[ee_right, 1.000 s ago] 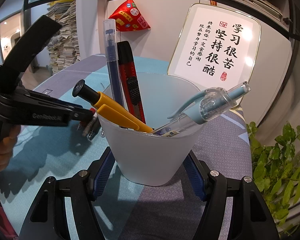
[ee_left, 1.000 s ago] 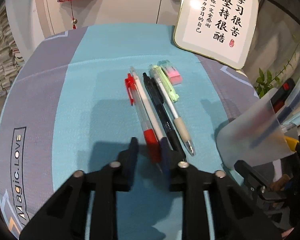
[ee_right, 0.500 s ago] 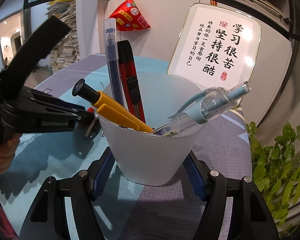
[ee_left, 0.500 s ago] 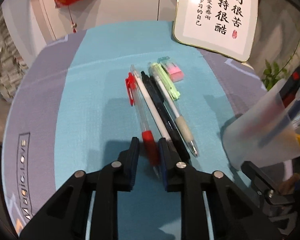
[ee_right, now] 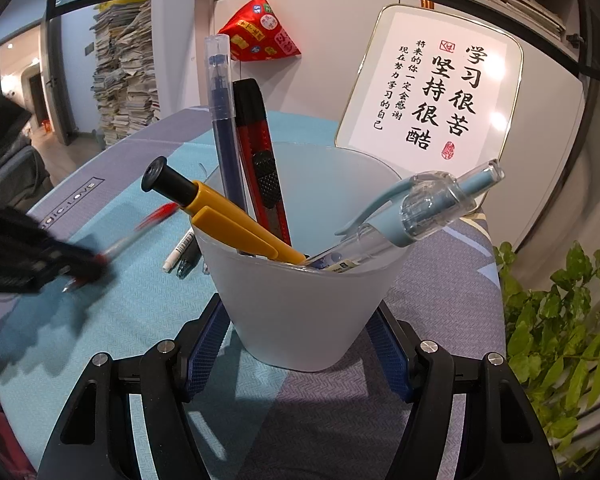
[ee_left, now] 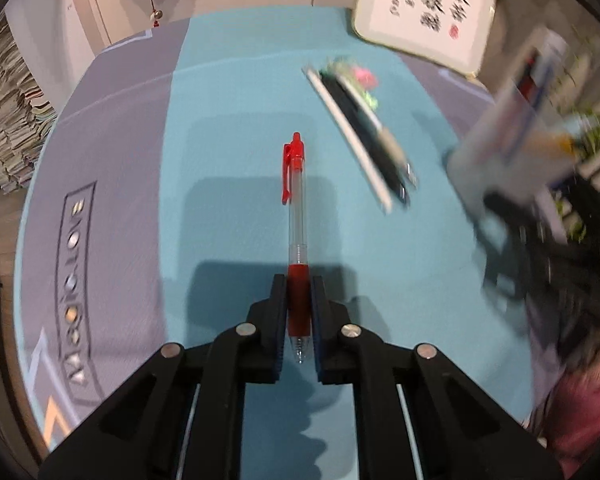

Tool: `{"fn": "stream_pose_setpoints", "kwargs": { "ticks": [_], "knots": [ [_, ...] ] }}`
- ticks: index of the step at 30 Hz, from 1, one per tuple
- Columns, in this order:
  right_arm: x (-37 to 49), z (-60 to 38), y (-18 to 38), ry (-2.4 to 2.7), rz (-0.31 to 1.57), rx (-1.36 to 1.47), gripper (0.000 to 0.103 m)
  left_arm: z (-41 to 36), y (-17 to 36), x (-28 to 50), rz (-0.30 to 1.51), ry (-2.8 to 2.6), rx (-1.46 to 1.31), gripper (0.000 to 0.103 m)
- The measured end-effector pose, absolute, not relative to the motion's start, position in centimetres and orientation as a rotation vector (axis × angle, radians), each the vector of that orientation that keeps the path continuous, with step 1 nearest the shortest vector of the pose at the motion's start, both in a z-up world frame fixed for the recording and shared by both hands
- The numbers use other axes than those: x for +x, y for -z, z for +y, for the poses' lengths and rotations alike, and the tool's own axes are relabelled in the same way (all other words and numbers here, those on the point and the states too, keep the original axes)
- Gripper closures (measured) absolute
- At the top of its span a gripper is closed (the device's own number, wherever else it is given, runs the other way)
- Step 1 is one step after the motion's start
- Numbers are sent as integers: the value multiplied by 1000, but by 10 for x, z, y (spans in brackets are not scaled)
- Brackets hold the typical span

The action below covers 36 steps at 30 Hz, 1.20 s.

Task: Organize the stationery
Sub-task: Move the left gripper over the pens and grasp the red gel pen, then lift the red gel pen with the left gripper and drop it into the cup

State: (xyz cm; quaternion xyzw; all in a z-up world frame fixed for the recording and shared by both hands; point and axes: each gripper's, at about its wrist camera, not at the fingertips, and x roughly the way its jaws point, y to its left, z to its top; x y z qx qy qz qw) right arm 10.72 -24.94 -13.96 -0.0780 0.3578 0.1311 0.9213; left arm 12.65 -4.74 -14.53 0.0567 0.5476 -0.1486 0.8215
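The left gripper (ee_left: 299, 300) is clamped on the rubbery red grip of a clear-barrelled red pen (ee_left: 296, 216), held off the cloth with its clip end pointing away. The right gripper (ee_right: 300, 344) squeezes a frosted plastic cup (ee_right: 300, 300) between blue ribbed pads — inside lean a yellow pen (ee_right: 220, 216), a red box cutter (ee_right: 260, 160) and a pale blue pen (ee_right: 412, 212). Other pens (ee_left: 364, 140) lie together on the woven teal tablecloth (ee_left: 228, 100) — behind it, a gold-rimmed calligraphy sign (ee_right: 432, 92) and stacked newspapers (ee_right: 124, 76).

Behind your desk (ee_right: 440, 264) with its teal and grey cloth stands a gold-rimmed calligraphy plaque (ee_right: 432, 92). A red pouch (ee_right: 260, 34) hangs left of it, paper stacks (ee_right: 124, 80) farther left, a leafy plant (ee_right: 560, 328) at right.
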Motion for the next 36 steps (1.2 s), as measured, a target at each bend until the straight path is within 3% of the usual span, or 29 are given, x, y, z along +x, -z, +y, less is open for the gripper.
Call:
{"fn": "stream_pose_setpoints", "kwargs": {
  "ticks": [9, 19, 21, 22, 36],
  "knots": [
    [108, -251, 139, -269, 734, -164, 33, -56, 131, 136, 1051, 315, 137, 75],
    [107, -252, 139, -272, 738, -140, 33, -75, 150, 189, 1064, 252, 175, 74],
    [107, -252, 139, -273, 738, -140, 33, -75, 149, 191, 1074, 261, 161, 82],
    [107, -252, 139, -272, 739, -140, 33, -74, 149, 192, 1082, 274, 147, 92],
    [107, -252, 139, -272, 738, -141, 33, -61, 84, 146, 919, 334, 82, 91]
  ]
}}
